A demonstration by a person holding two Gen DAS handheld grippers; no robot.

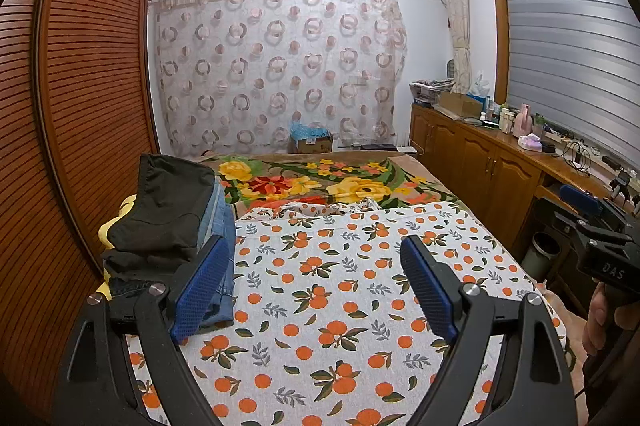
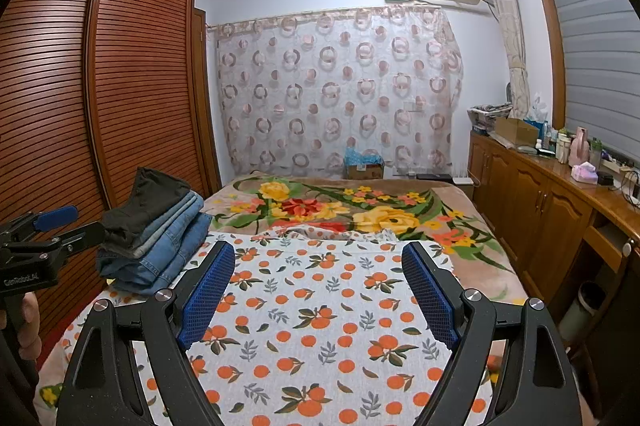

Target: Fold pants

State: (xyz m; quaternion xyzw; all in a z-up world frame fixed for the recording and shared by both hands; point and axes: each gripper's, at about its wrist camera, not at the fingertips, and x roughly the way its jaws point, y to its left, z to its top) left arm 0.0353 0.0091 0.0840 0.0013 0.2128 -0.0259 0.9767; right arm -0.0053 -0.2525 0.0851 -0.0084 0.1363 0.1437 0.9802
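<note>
A stack of folded pants lies at the bed's left side, a black pair on top of blue jeans. My left gripper hovers open over the orange-print sheet, its left pad just in front of the stack, with nothing between the blue pads. My right gripper is also open and empty above the same sheet, to the right of the stack. Each gripper shows at the edge of the other's view, with a hand on its handle.
A flowered blanket covers the far half of the bed. A slatted wooden wardrobe stands close on the left. Wooden cabinets with cluttered tops run along the right, a bin below. A cardboard box sits beyond the bed.
</note>
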